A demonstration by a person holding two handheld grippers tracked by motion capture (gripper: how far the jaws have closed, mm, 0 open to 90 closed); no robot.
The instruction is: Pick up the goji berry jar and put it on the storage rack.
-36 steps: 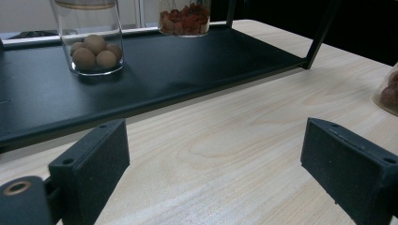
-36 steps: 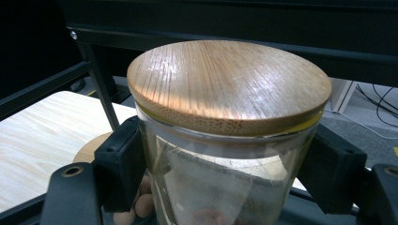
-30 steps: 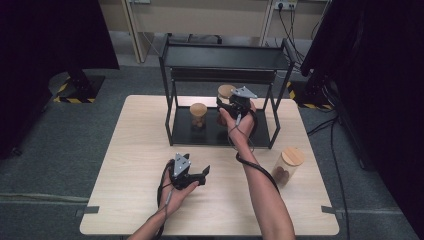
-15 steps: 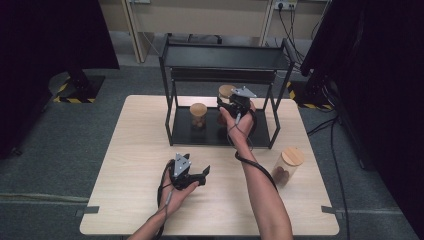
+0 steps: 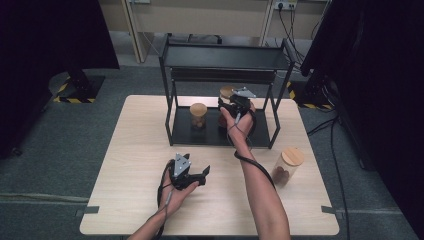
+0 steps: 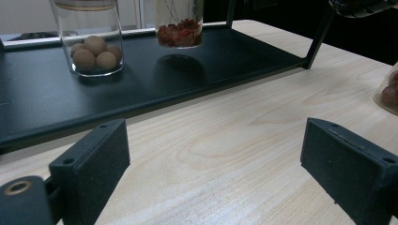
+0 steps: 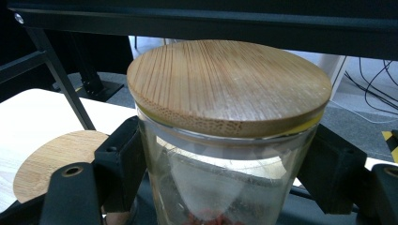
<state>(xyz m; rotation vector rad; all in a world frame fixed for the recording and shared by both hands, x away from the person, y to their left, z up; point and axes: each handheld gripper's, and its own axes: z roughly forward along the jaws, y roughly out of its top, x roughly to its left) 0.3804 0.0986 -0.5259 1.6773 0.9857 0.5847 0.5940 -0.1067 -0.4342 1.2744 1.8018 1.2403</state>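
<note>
We have the jar with red contents point(image 7: 225, 140) clamped between the jaws of the right gripper point(image 5: 235, 107), pads pressing the glass just under its bamboo lid point(image 7: 230, 84). In the high view it sits at upper centre of the frame, inside the black rack point(image 5: 220, 135). In the left gripper view its base point(image 6: 179, 33) appears to hang just above the lower shelf, with a shadow beneath it, though we cannot be sure it is clear of the surface.

We judge several risks from here. The glass is smooth and held high on the wall, so the jar could slip or tilt if the grip loosens. The lid passes close under the upper shelf bar point(image 7: 206, 23), at the top of the right gripper view; a lift could knock the lid against it. The neighbouring jar of brown balls point(image 5: 198, 116) stands near, to the left in the high view, and a sideways swing could strike it. A release before the base rests flat could drop or tip the jar.

The left gripper point(image 5: 192, 175) lies at lower centre of the high view, jaws wide apart and holding nothing, above the bare table point(image 5: 140, 150).

Counting: we see three lidded jars, two in the rack and a third jar point(image 5: 286, 167) on the table at the right of the frame. One rack with two shelves, one table, two grippers.
</note>
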